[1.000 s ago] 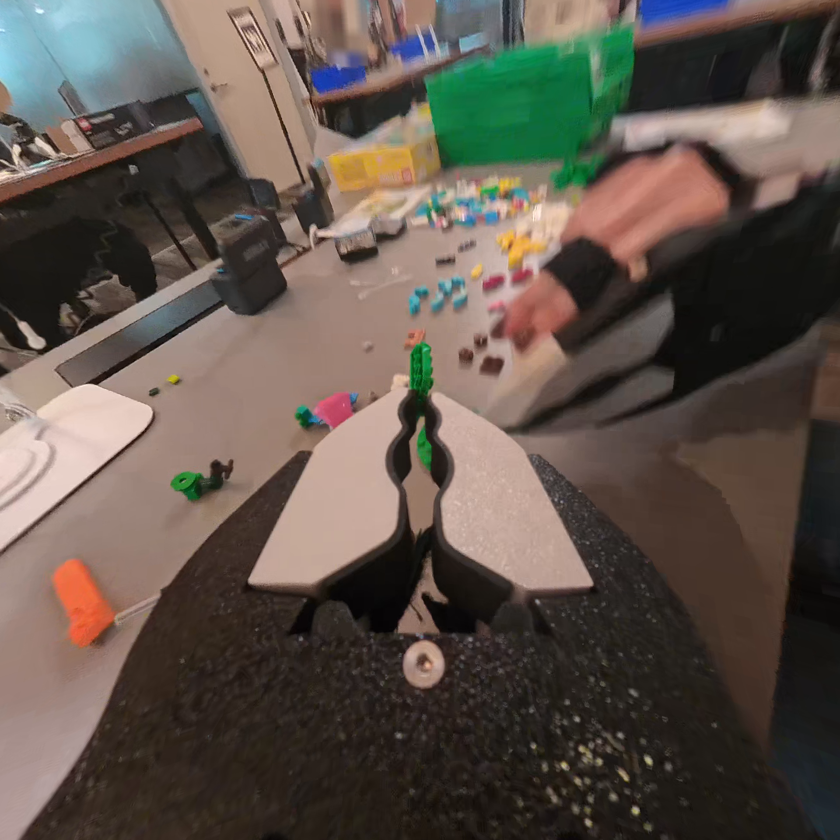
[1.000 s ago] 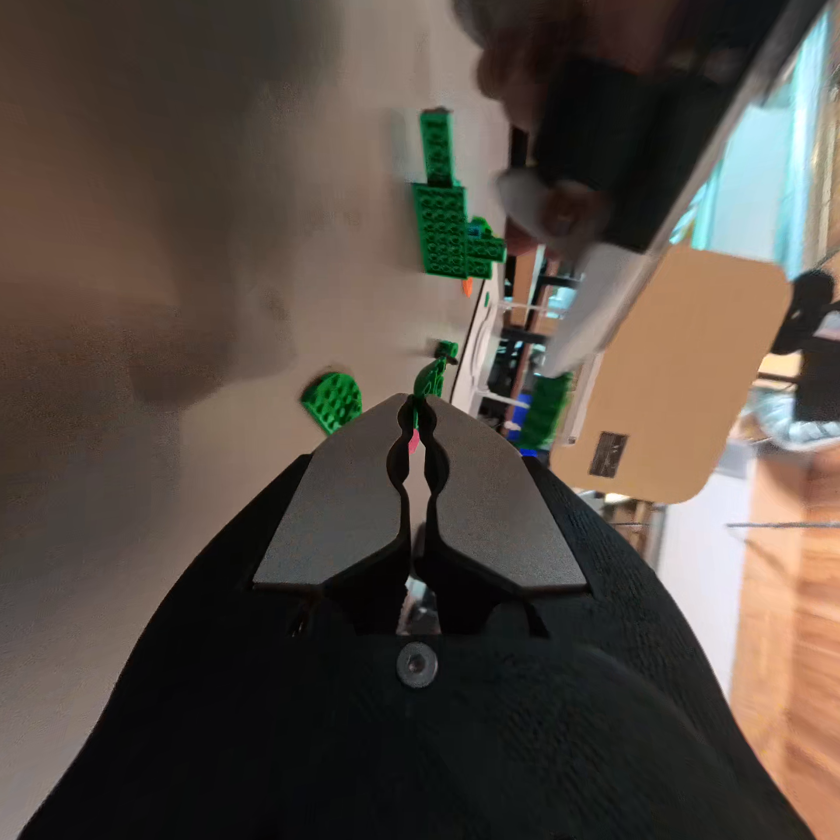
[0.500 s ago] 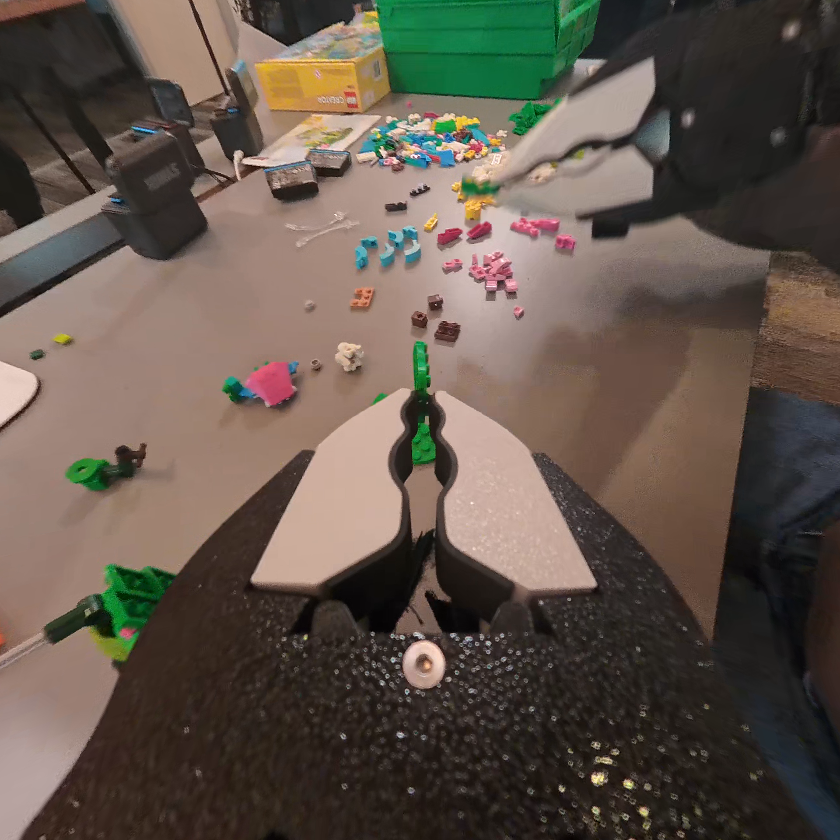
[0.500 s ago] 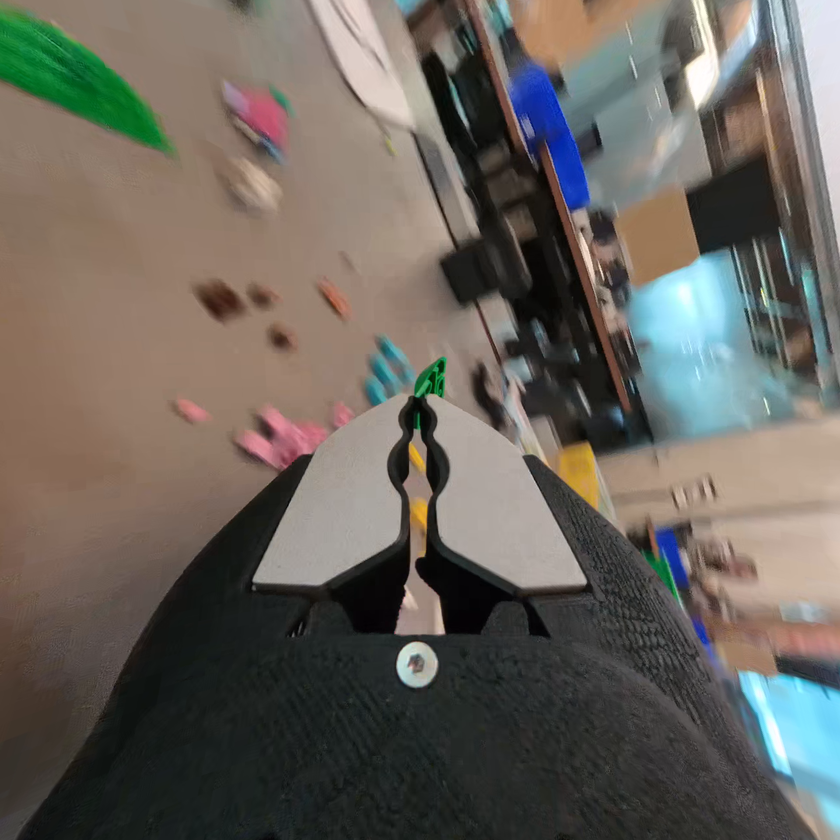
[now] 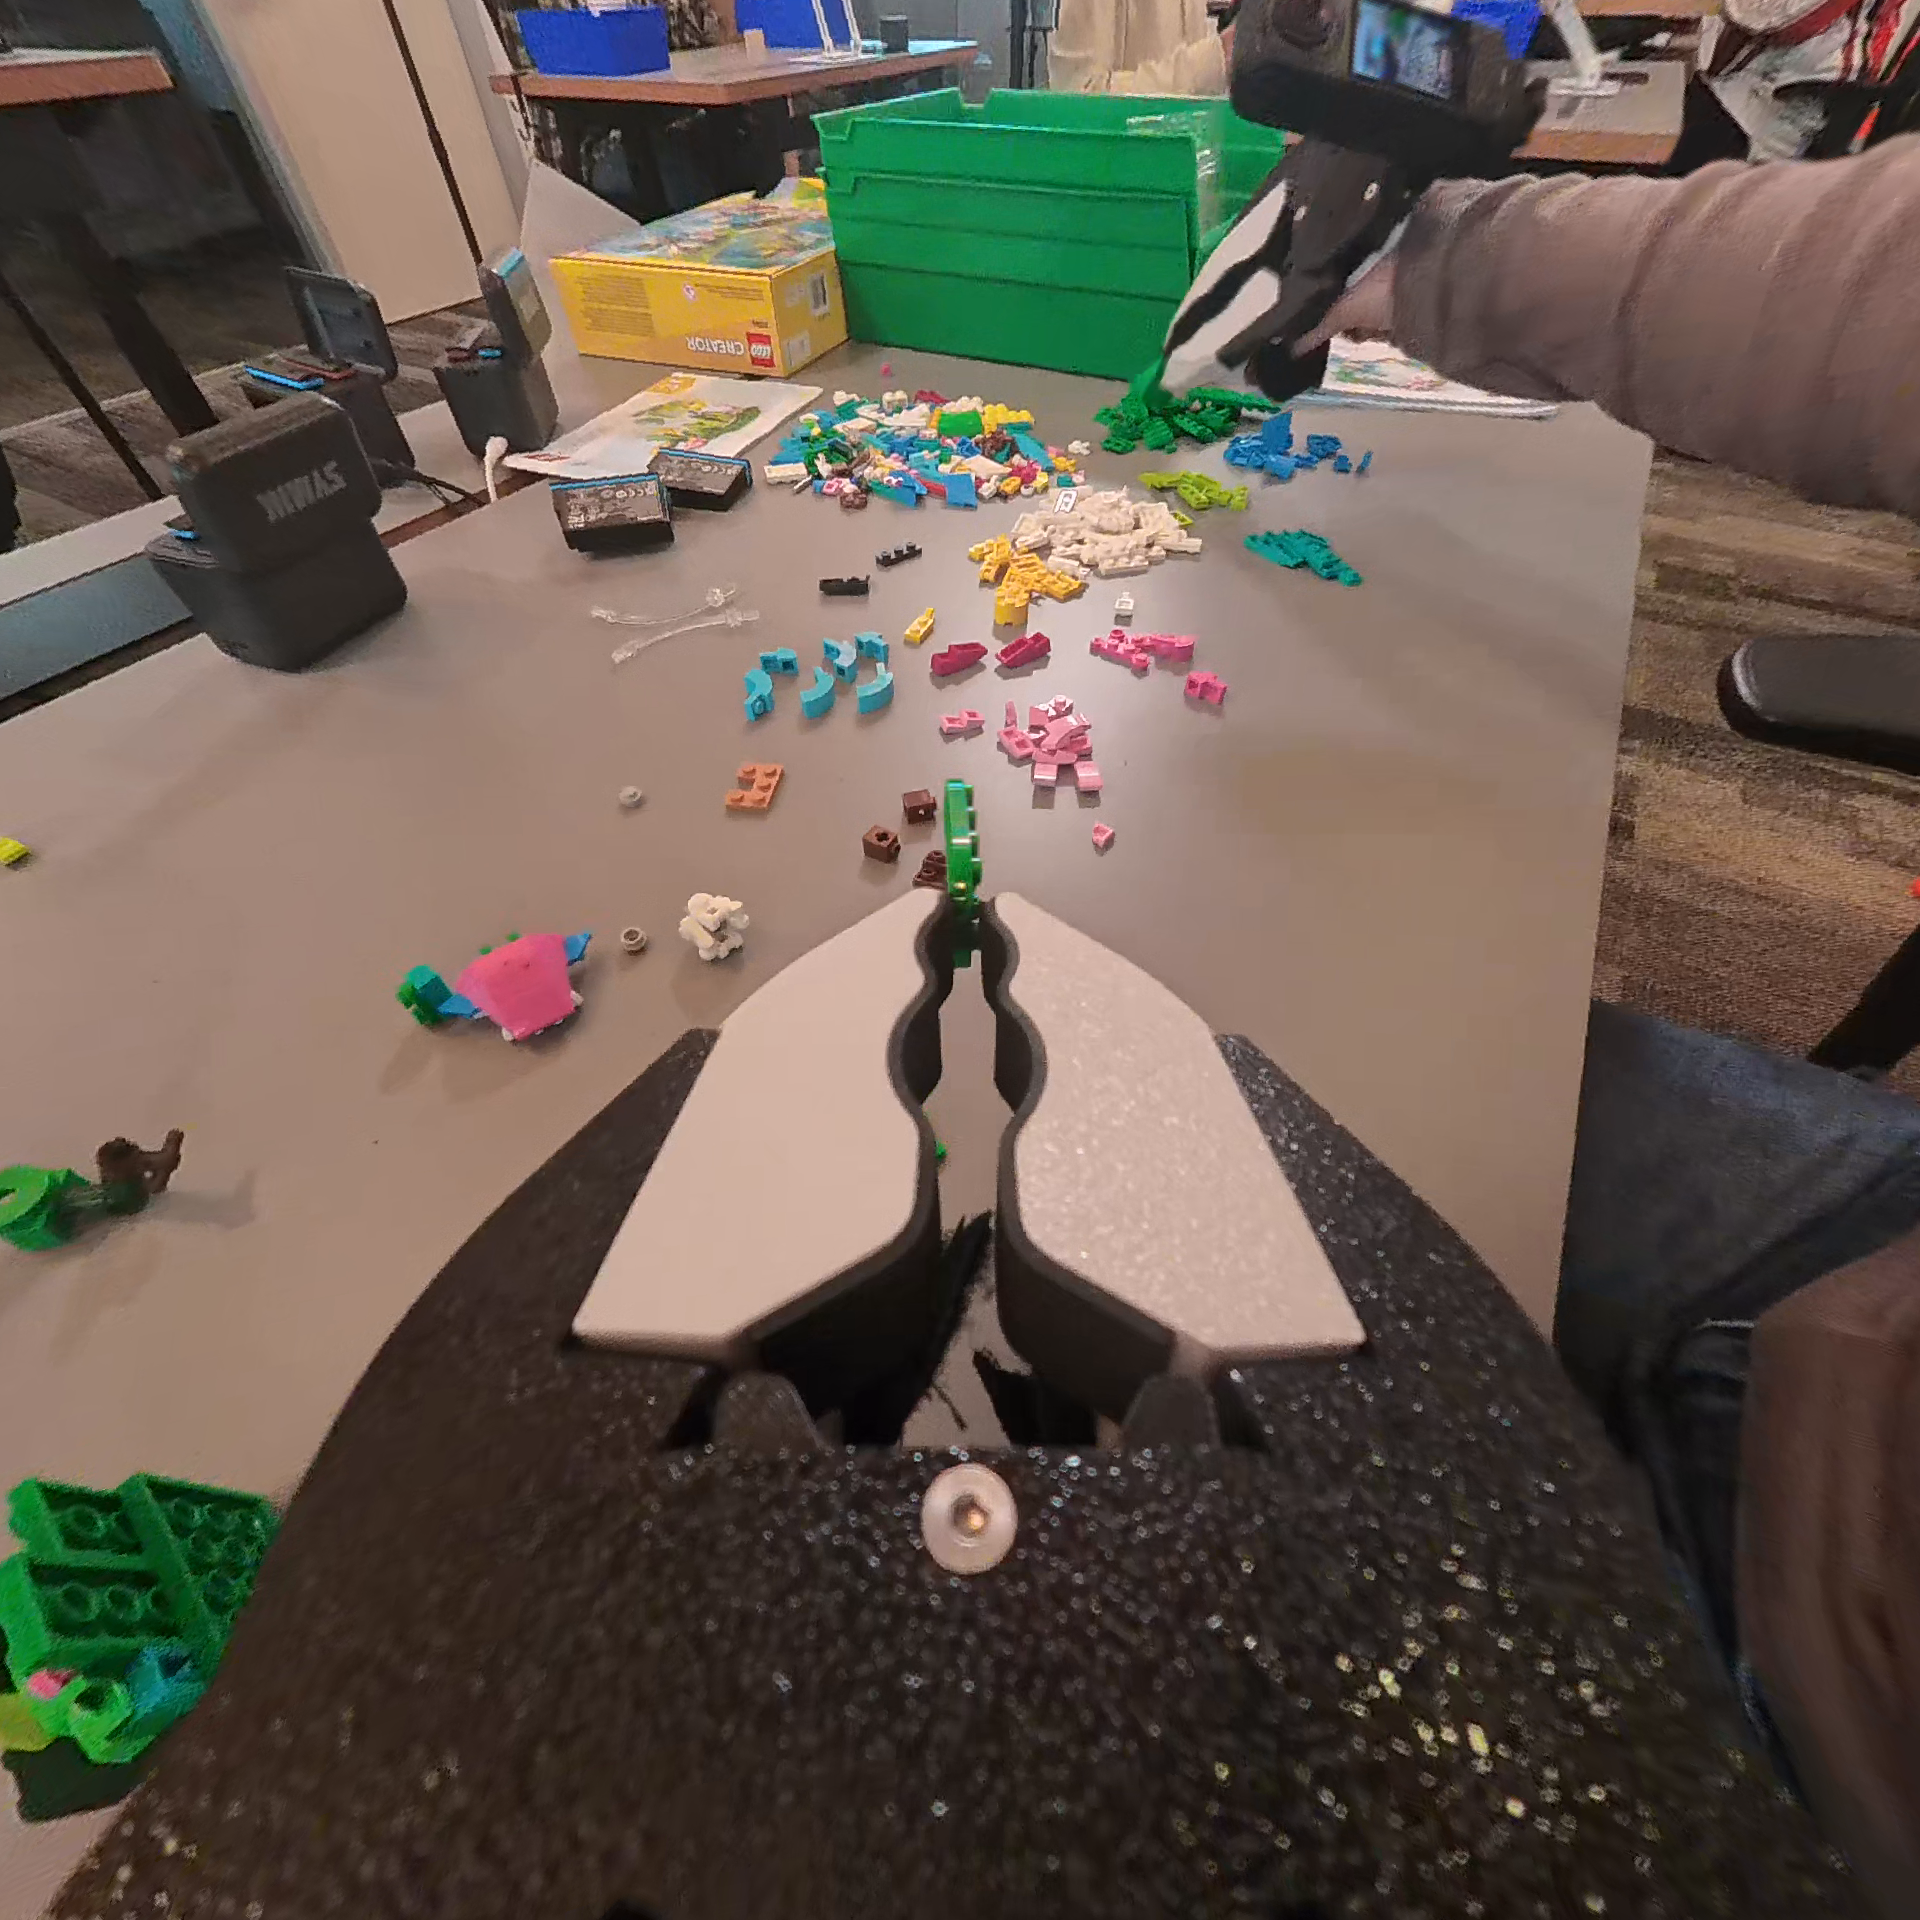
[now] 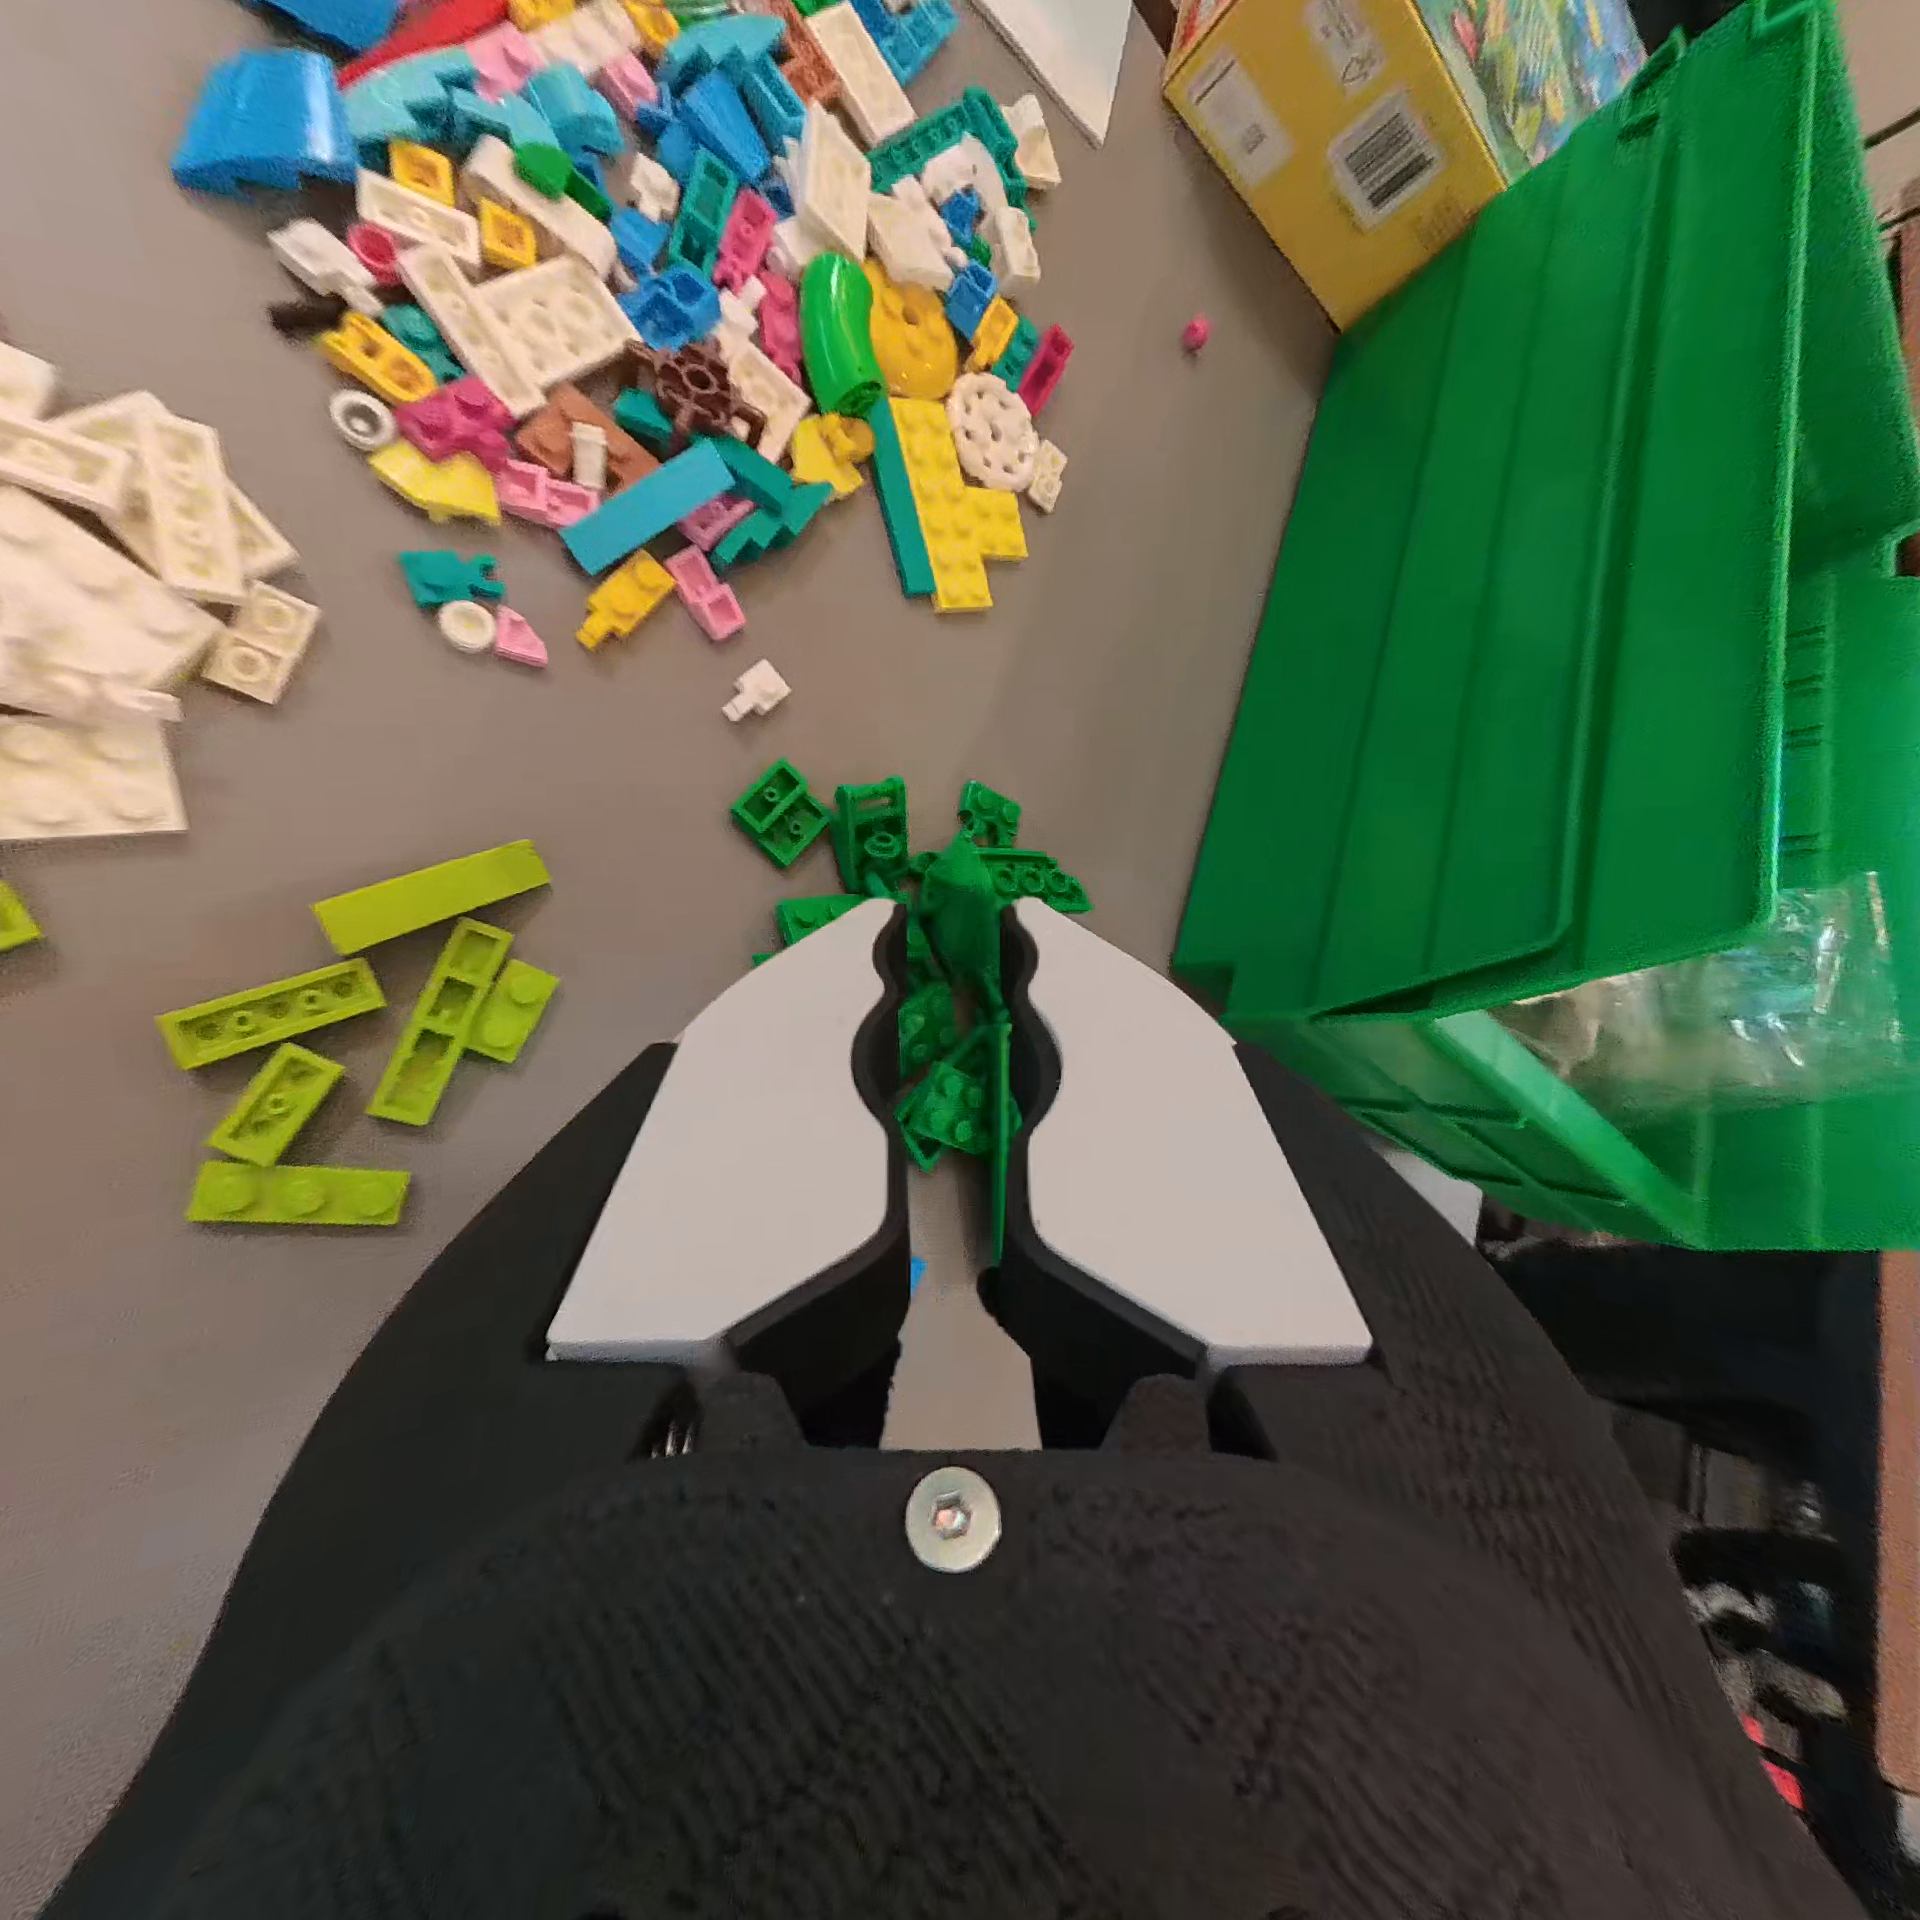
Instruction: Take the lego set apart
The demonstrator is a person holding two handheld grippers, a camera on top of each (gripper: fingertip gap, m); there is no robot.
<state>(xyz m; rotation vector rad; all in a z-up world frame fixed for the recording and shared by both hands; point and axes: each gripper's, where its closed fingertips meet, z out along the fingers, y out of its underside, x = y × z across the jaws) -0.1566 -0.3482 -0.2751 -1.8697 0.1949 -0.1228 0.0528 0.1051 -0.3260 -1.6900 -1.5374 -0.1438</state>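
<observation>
My left gripper is shut on a thin green lego plate, held upright above the grey table. A green brick assembly lies at the lower left, and a pink-and-green sub-assembly sits ahead on the left. My right gripper is far across the table, its jaws parted over a pile of green pieces. A green leaf piece lies between its tips on that pile. The right gripper also shows in the left wrist view, tips down at the green pile.
Stacked green bins stand right beside the green pile, with a yellow box next to them. Sorted lego heaps cover the far table: mixed colours, white plates, lime plates. Black chargers stand left. The table edge runs along the right. About 50 cm separates my left fingertips from my right.
My right gripper carried its small green piece across the table to the green pile and its jaws have parted. My left gripper keeps hold of the green plate.
</observation>
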